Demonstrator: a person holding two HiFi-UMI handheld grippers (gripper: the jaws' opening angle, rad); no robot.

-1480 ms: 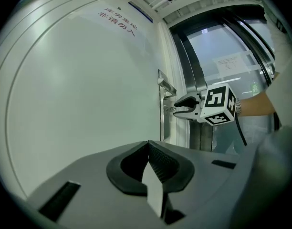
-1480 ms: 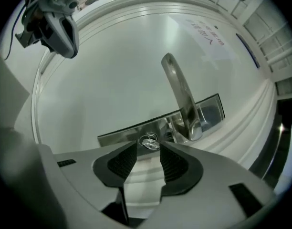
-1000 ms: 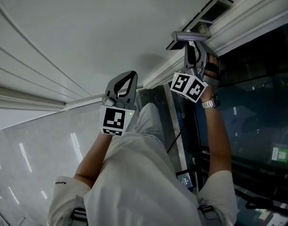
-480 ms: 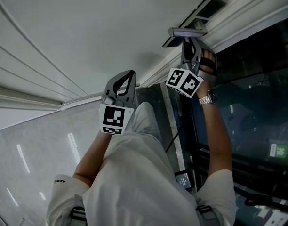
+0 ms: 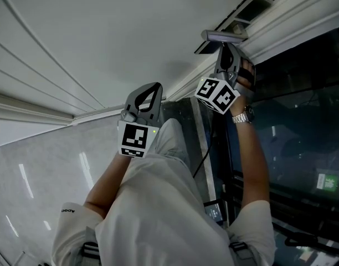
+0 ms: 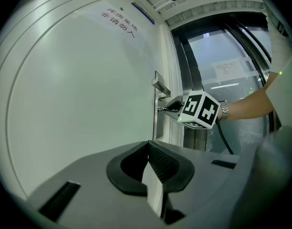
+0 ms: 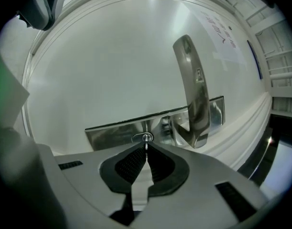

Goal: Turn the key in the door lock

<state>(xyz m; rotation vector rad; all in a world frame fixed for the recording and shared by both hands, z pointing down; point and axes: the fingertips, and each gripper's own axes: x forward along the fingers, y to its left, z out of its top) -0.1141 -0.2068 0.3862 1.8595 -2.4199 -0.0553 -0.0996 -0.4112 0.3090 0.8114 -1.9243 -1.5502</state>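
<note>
A small metal key sticks out of the lock cylinder in a steel plate on the white door. My right gripper has just been closing and is now shut on the key, its ribbed pads pressed on the blade. The lever handle stands just right of the lock. In the head view the right gripper reaches up under the handle. My left gripper hangs back from the door, shut with nothing in it, pads together.
A glass door with a dark frame lies right of the white door. The person's light-clothed body fills the lower middle. The left gripper view shows the right gripper's marker cube and the door's moulded edge.
In the head view the right gripper and its cube have shifted slightly left at the handle. The left gripper has kept its place.
</note>
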